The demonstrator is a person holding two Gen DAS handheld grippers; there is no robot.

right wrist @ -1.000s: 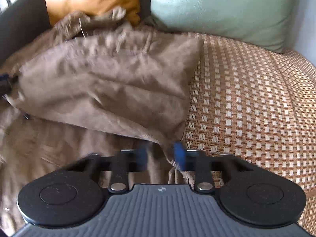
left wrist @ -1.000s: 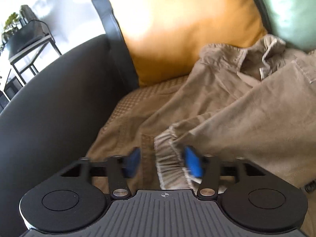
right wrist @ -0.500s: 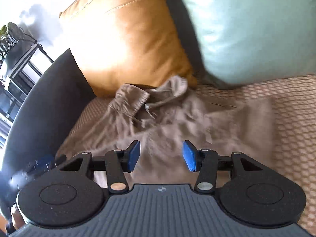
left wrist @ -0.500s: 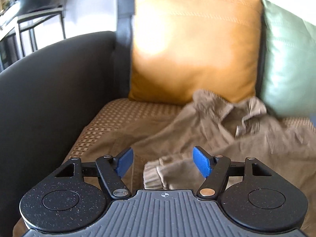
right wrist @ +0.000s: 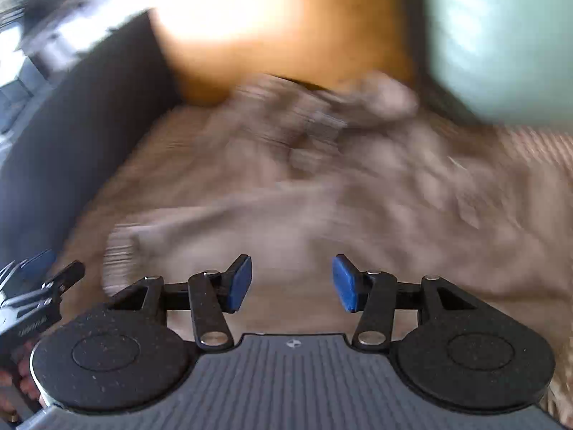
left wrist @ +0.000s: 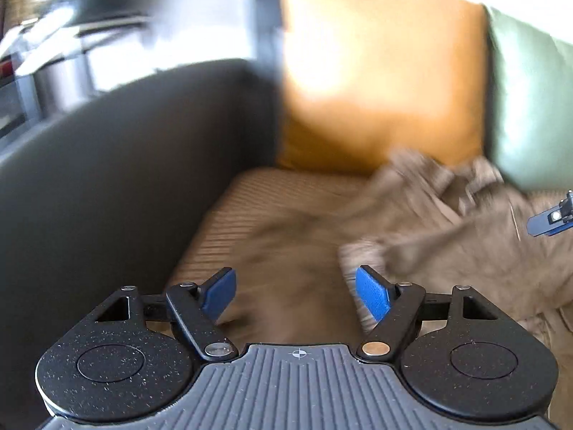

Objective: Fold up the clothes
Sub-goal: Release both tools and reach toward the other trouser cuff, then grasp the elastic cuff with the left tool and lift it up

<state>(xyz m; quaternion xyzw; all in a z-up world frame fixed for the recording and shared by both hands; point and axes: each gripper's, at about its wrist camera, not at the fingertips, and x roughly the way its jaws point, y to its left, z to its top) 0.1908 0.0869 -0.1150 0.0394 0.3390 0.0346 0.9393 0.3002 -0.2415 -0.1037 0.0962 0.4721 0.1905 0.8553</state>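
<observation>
Left gripper jaws spread, empty; right gripper likewise spread, empty; tan garment lies rumpled on the sofa seat, ahead-right of left, directly before right; right is nearer.

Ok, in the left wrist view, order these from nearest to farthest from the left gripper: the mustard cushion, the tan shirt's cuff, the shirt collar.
1. Tan shirt's cuff: just ahead of the open left gripper, slightly right.
2. Shirt collar: farther back on the right, blurred, by the cushions.
3. Mustard cushion: farthest, upright against the sofa back.
</observation>
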